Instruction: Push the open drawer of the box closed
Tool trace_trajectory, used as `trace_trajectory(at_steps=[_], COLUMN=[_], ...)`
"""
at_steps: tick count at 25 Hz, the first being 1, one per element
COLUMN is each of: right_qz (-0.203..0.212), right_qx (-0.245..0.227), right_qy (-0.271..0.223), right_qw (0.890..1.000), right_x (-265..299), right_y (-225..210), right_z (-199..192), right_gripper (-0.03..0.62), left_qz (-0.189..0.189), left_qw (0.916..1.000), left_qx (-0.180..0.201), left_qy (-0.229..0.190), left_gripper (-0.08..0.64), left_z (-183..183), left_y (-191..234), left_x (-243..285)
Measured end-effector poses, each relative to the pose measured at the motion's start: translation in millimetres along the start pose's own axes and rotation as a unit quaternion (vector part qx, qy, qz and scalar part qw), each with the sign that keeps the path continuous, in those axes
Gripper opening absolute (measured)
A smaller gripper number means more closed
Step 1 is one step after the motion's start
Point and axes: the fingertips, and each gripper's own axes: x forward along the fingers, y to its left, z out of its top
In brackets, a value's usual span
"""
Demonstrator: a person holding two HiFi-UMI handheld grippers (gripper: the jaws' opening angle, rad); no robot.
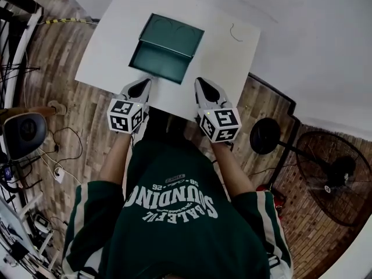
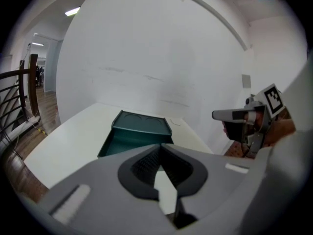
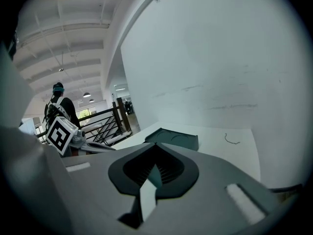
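Note:
A dark green box (image 1: 175, 32) stands on the white table (image 1: 224, 57), its drawer (image 1: 157, 63) pulled out toward me. My left gripper (image 1: 146, 81) is shut and empty, its tip just short of the drawer's front left corner. My right gripper (image 1: 200, 82) is also shut and empty, over the table's near edge to the right of the drawer. The left gripper view shows the box (image 2: 142, 123) and drawer (image 2: 121, 144) beyond the closed left gripper (image 2: 160, 147), with the right gripper (image 2: 216, 114) alongside. In the right gripper view, the box (image 3: 175, 139) lies past the right gripper (image 3: 156, 145).
The table backs onto a white wall (image 1: 325, 34). A thin dark squiggle (image 1: 235, 35) lies on the table's far right. On the wooden floor are a standing fan (image 1: 337, 173), a black round stand (image 1: 264, 135), cables (image 1: 58, 156) and a chair (image 1: 23, 133). A railing (image 2: 24, 97) runs at left.

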Motion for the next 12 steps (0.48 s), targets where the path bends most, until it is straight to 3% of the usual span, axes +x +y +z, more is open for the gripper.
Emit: trace_trajectory(at_steps=[4, 9, 12], right_qz=[0.001, -0.004, -0.008], right_qx=[0.005, 0.009, 0.011], right_qy=[0.018, 0.031, 0.033], right_qw=[1.000, 0.999, 0.999], right_x=[1, 5, 7], right_y=[3, 2, -3], right_z=[-17, -27, -28], right_gripper=[0.002, 0.002, 0.002], left_qz=[0.005, 0.015, 0.010], left_qw=[0.9993, 0.9978, 0.9967], left_qx=[-0.022, -0.009, -0.019], left_qy=[0.030, 0.065, 0.078], left_gripper=[0.052, 0.055, 0.116], left_z=[-32, -57, -64], left_y=[6, 15, 17], left_x=[12, 25, 32])
